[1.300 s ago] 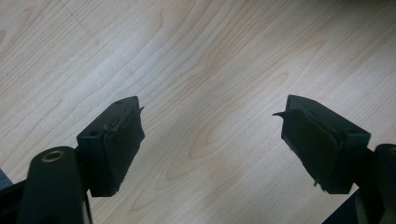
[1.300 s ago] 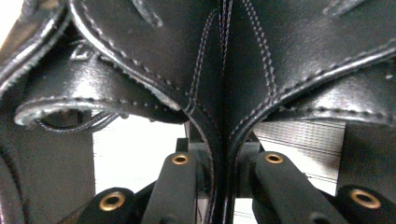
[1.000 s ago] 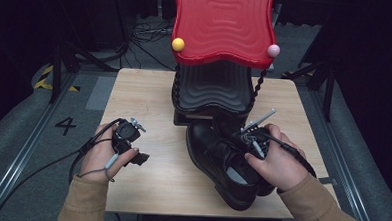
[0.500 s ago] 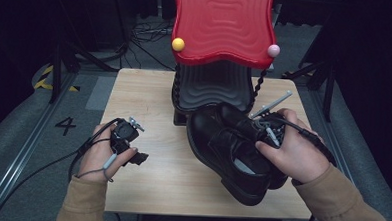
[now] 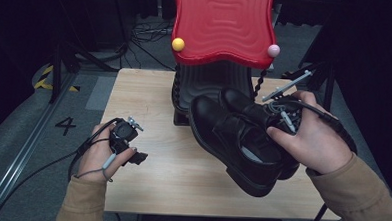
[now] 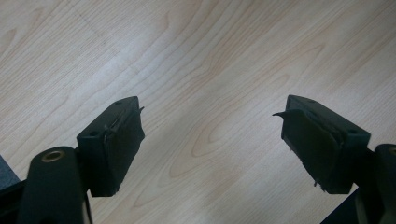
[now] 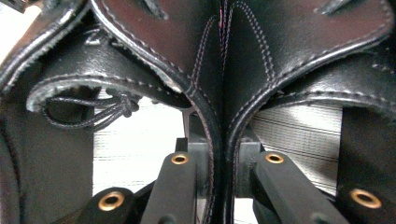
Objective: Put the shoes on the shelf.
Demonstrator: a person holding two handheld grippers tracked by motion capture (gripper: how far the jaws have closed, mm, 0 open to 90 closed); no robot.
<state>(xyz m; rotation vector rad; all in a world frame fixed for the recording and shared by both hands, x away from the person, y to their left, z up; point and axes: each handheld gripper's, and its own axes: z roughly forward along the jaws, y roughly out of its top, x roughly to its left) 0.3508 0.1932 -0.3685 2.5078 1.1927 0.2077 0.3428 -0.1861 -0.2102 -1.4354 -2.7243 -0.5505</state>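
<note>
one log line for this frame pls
right gripper: shut on black shoes, pair held off table | left gripper: open, holding nothing, above table

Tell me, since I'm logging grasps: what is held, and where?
The right gripper pinches the pair of black shoes by their touching inner collar edges. The left gripper holds nothing.

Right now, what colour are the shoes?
Black; the shoes show best in the high view.
</note>
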